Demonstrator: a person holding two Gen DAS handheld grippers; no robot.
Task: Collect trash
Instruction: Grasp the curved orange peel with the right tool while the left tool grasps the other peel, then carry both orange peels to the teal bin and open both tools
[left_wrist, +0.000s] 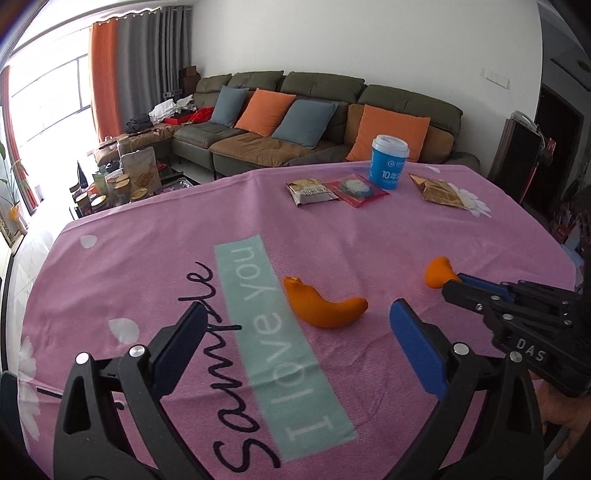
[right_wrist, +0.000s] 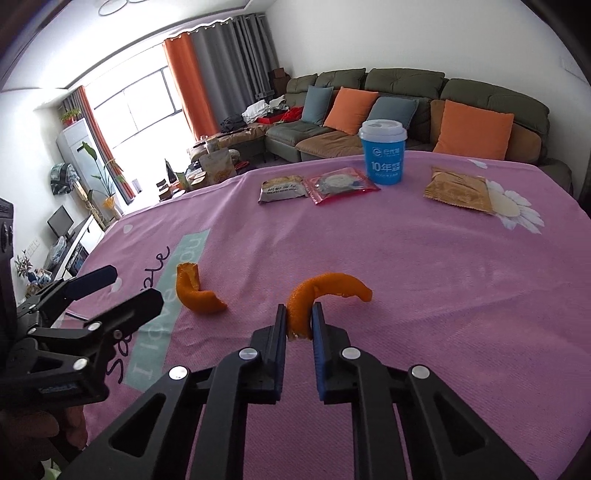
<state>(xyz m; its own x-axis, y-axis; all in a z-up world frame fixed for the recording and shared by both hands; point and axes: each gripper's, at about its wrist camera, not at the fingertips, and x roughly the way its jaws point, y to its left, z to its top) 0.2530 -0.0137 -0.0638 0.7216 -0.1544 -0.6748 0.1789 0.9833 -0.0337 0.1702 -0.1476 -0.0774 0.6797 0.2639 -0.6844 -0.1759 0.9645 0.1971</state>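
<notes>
One orange peel (right_wrist: 325, 291) is pinched near its end between the pads of the right gripper (right_wrist: 299, 321); the rest of the curl arcs up and forward past the fingertips. Whether it is lifted clear of the pink tablecloth (right_wrist: 424, 295) or only gripped in place cannot be told. The grip is taken at the end, probably because the curled strip stands up there and gives the pads something to close on.

The left gripper (left_wrist: 295, 325) is held spread wide and empty, low over the cloth, with a second orange peel (left_wrist: 327, 308) lying between and just ahead of the fingertips. It looks lined up for that piece: the gap is wider than the peel, so a straight approach and close should be enough.

The remaining trash is set well apart at the far side of the table: a blue paper cup (right_wrist: 383, 155) standing upright with its lid on, a grey snack wrapper (right_wrist: 282, 190) and a red packet (right_wrist: 341, 184) touching each other just beside the cup, and a brown wrapper (right_wrist: 458, 192) off to the right. No bin is visible in either view, so the drop point cannot be stated.

Judged stage: early, peels first since they are nearest. Risk: the flat wrappers offer no raised edge on soft cloth, so fabric may be caught with them.
</notes>
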